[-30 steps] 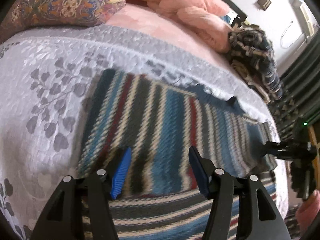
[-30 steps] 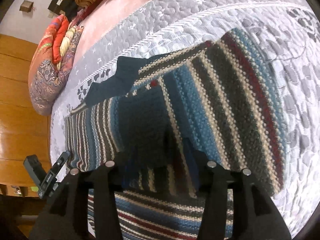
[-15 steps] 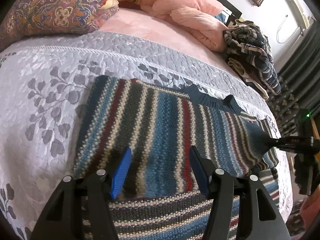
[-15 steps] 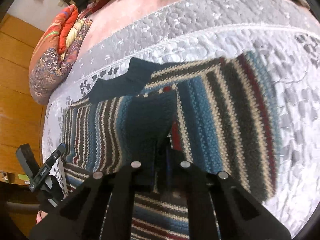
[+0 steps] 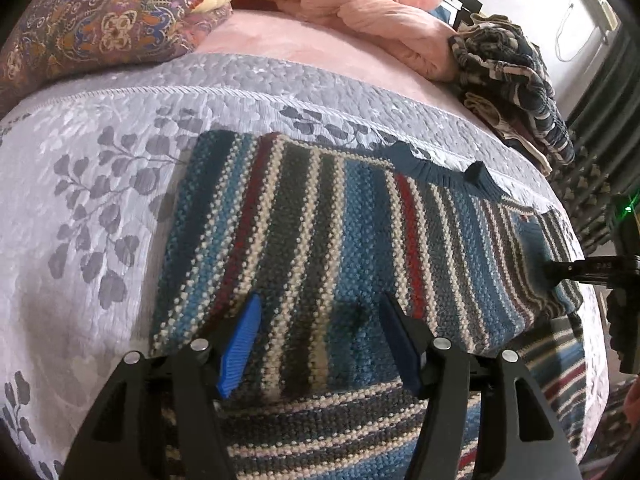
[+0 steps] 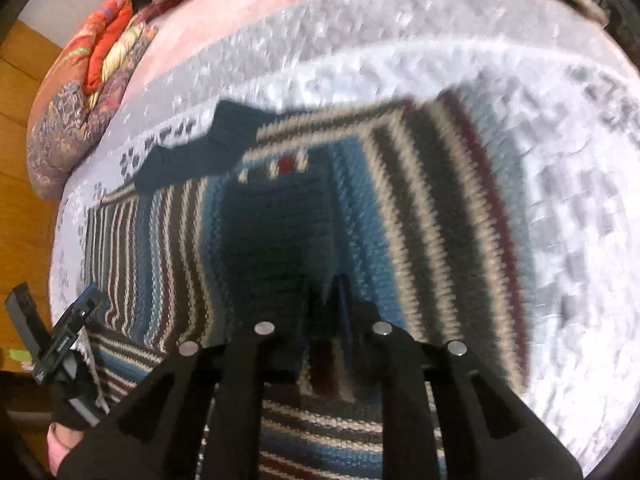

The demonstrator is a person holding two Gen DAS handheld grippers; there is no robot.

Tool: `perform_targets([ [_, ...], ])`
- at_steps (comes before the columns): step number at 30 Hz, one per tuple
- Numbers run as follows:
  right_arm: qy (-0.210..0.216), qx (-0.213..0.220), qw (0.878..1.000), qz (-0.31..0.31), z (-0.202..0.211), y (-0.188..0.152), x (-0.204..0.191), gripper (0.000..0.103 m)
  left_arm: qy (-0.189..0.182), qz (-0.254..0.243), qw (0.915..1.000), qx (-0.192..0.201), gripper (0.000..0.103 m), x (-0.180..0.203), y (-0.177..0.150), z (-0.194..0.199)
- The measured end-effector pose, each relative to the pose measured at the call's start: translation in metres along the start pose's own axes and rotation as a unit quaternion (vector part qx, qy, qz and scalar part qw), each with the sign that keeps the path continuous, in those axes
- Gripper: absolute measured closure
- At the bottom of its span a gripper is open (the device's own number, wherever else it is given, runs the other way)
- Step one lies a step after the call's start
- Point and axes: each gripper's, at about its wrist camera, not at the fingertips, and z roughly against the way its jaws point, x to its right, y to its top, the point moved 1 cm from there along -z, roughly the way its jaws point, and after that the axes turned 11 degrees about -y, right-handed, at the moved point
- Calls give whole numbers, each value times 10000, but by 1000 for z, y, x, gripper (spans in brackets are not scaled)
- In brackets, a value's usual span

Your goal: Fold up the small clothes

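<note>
Lying flat on the grey leaf-patterned bedspread (image 5: 100, 208), the striped knit sweater (image 5: 320, 240) spreads across the middle of the bed, its dark teal collar (image 5: 440, 168) toward the pillows. One part of the sweater is folded over, so its stripes run crosswise to the stripes of the layer beneath, which shows along the near edge.

Left gripper (image 5: 320, 340): jaws spread wide, nothing between them. The blue fingertips (image 5: 240, 340) sit over the near edge of the folded layer; whether they touch the knit cannot be told.

Right gripper (image 6: 320, 312): jaws drawn close together, pinching a dark teal ribbed piece of the sweater, apparently a sleeve cuff (image 6: 276, 240), which lies over the striped body in the right wrist view. That view is motion-blurred, so fine detail of the pinch is unclear. In the left wrist view the right gripper reaches in from the right edge, its tip at a dark teal patch on the sweater's right side.

Surroundings: a paisley pillow (image 5: 100, 32) at the upper left, a pink comforter (image 5: 380, 12) bunched at the head of the bed, and a pile of plaid clothing (image 5: 516, 88) at the right. Wood floor (image 6: 24, 128) shows beside the bed in the right wrist view.
</note>
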Motion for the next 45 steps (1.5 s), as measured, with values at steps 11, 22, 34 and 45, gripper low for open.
perform_targets([
  [11, 271, 123, 9982, 516, 20, -9, -39, 87, 123, -174, 9998, -16, 38, 41, -3, 8],
  [22, 72, -236, 9988, 416, -17, -15, -12, 93, 236, -340, 9989, -235, 38, 36, -20, -11],
  [34, -41, -42, 9988, 490, -26, -18, -17, 93, 290, -488, 9982, -206, 37, 36, -23, -16],
  [45, -40, -6, 9975, 705, 29, -41, -31, 79, 556, -278, 9959, -656, 38, 49, -29, 22],
])
